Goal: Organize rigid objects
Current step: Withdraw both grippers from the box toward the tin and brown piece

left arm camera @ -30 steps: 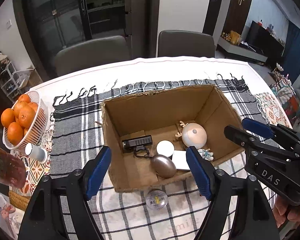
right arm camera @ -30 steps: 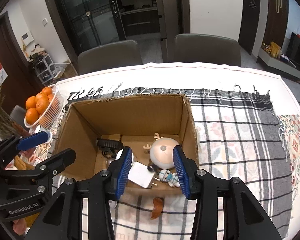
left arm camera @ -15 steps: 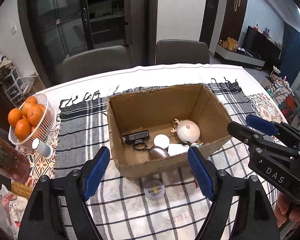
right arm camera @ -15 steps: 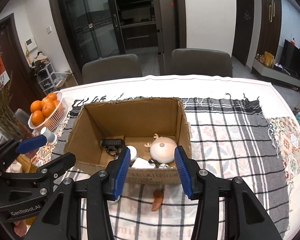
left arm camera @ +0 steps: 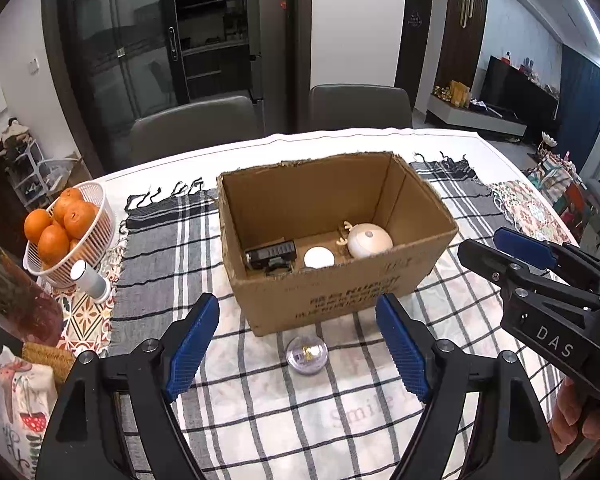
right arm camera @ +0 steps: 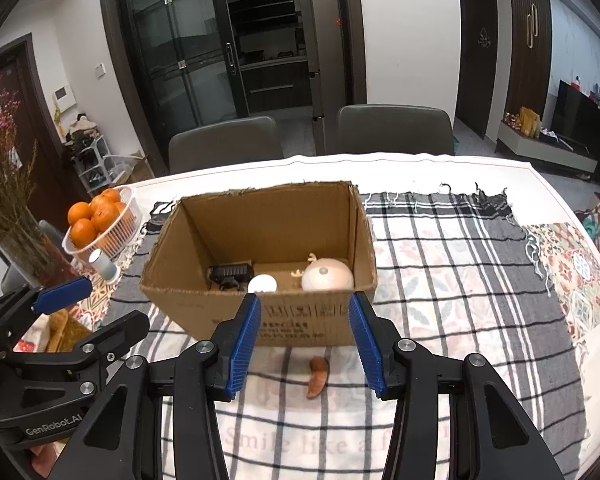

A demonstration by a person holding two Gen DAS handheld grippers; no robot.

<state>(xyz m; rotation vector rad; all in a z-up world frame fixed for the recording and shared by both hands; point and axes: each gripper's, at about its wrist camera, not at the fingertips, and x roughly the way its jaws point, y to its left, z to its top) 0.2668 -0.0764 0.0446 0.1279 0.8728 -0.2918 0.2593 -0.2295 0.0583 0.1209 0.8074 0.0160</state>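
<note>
- Left wrist view is showing my left gripper (left arm camera: 296, 344) with its blue pads spread wide and nothing between them, pointing down at the small clear round case (left arm camera: 307, 354) lying on the checked cloth (left arm camera: 204, 240).
- That case is sitting just in front of the cardboard box (left arm camera: 340, 296), close to its near wall but not touching it as far as I can tell.
- Inside the box I am seeing a black device (left arm camera: 271, 254), a white round puck (left arm camera: 319, 257) and a cream ball with little antlers (left arm camera: 370, 239), so I am judging the sorting to be well along.
- Right wrist view is showing my right gripper (right arm camera: 304, 344) with its pads partly apart and holding nothing, facing the near wall of the box.
- Below and between those pads a small brown curved piece (right arm camera: 318, 372) is lying on the cloth, just outside the box; what it is I cannot tell.
- I am judging that I am between picks, lining up on the two leftovers outside the box.
- For the case, I am expecting to need my left gripper lowered so the pads straddle its round rim, then closed gently, since a smooth round shell could slip or roll.
- For the brown piece, I am expecting to need a low, narrow pinch close to the cloth, without catching the fabric.
</note>
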